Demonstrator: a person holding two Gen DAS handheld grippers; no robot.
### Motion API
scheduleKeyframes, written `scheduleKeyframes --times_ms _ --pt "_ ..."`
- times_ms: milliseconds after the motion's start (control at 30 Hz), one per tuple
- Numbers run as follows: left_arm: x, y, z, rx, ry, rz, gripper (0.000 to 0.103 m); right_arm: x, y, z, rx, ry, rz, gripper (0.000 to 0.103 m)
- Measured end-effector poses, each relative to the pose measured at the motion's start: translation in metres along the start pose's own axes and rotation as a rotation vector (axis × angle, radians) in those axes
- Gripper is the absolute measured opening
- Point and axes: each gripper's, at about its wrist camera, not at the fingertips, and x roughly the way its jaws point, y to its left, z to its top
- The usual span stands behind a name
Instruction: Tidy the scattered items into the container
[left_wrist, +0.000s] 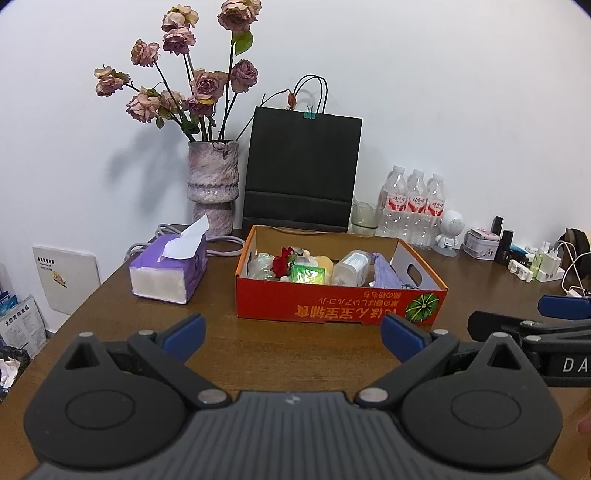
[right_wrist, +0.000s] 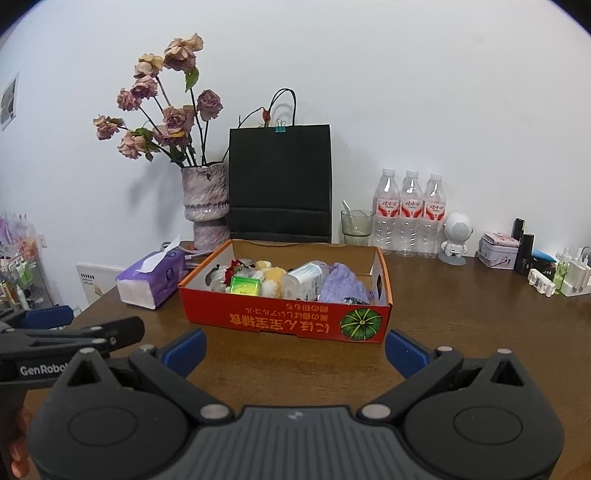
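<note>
1. The brown wooden desk (left_wrist: 288, 362) stands against a white wall and carries everything else.
2. A black paper bag (left_wrist: 303, 170) with a green binder clip on its top edge leans on the wall at the desk's far edge; just left of it is a mottled purple vase of dried roses (left_wrist: 212, 184).
3. The red cardboard box (left_wrist: 332, 308), printed with a green pumpkin, sits mid-desk in front of the bag. Inside lie a lavender knitted pouch (right_wrist: 341, 284), a clear plastic bottle on its side (right_wrist: 304, 277), a bright green packet (right_wrist: 245, 286), a red flower and some pale, fluffy things.
4. A purple tissue pack (left_wrist: 170, 271) lies left of the box, near the desk's left edge.
5. Three water bottles (right_wrist: 408, 214), a glass, a small white robot figure (right_wrist: 456, 236) and a tin stand along the far edge towards the right corner.
6. The left gripper (left_wrist: 293, 338) hovers over the near edge, blue-padded fingers spread wide and empty.
7. The right gripper (right_wrist: 295, 350) hovers beside it, likewise spread wide and holding nothing.
</note>
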Motion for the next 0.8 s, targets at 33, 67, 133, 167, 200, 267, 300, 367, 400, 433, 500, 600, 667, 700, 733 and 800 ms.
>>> scheduleKeyframes --times_ms 33,67,133,167,200,267,300,367,400,433,500,600,667,700,733,800 --pt "0.0 -0.0007 -0.0002 0.001 0.002 0.0 0.103 0.0002 0.0005 -0.0002 0.0 0.001 0.0 0.103" --pt "0.0 -0.0011 -0.0001 0.001 0.002 -0.001 0.103 0.0002 0.0006 -0.0002 0.0 0.001 0.0 0.103" --pt "0.0 -0.0014 -0.0003 0.003 0.002 -0.002 0.103 0.0001 0.0003 0.0 0.001 0.0 0.002 0.103" --pt "0.0001 -0.0013 -0.0004 0.003 0.002 -0.001 0.103 -0.0001 0.0006 0.0001 0.001 -0.001 0.001 0.103" --pt "0.0 -0.0014 -0.0005 0.003 0.003 -0.002 0.103 -0.0001 0.0007 0.0002 0.0 -0.001 0.0 0.103" --pt "0.0002 -0.0014 -0.0015 0.005 0.005 -0.006 0.103 0.0004 0.0002 0.0002 -0.001 0.0 -0.002 0.103" --pt "0.0004 -0.0014 -0.0017 0.005 0.007 -0.006 0.103 0.0007 0.0004 0.0002 0.0 0.001 -0.003 0.103" --pt "0.001 -0.0015 -0.0022 0.007 0.009 -0.003 0.103 0.001 0.0004 -0.0002 0.001 0.002 -0.004 0.103" --pt "0.0015 -0.0015 -0.0025 0.008 0.01 -0.001 0.103 0.0012 0.0002 -0.0005 0.002 0.003 -0.004 0.103" --pt "0.0017 -0.0014 -0.0029 0.008 0.012 0.0 0.103 0.0015 0.0001 -0.0008 0.002 0.004 -0.004 0.103" --pt "0.0018 -0.0012 -0.0038 0.007 0.013 0.0 0.103 0.0026 0.0005 -0.0011 0.001 0.008 -0.004 0.103" --pt "0.002 -0.0017 -0.0044 0.007 0.016 0.002 0.103 0.0034 0.001 -0.0022 -0.001 0.012 -0.004 0.103" --pt "0.002 -0.0013 -0.0048 0.006 0.016 0.002 0.103 0.0043 0.0005 -0.0025 -0.001 0.015 -0.003 0.103" --pt "0.0019 -0.0014 -0.0048 0.006 0.016 0.001 0.103 0.0045 0.0001 -0.003 0.0 0.015 -0.002 0.103" --pt "0.002 -0.0016 -0.0048 0.007 0.017 0.001 0.103 0.0048 -0.0003 -0.0034 0.002 0.016 -0.002 0.103" --pt "0.0026 -0.0022 -0.005 0.009 0.018 -0.002 0.103 0.0056 -0.0014 -0.0041 0.004 0.022 -0.003 0.103"
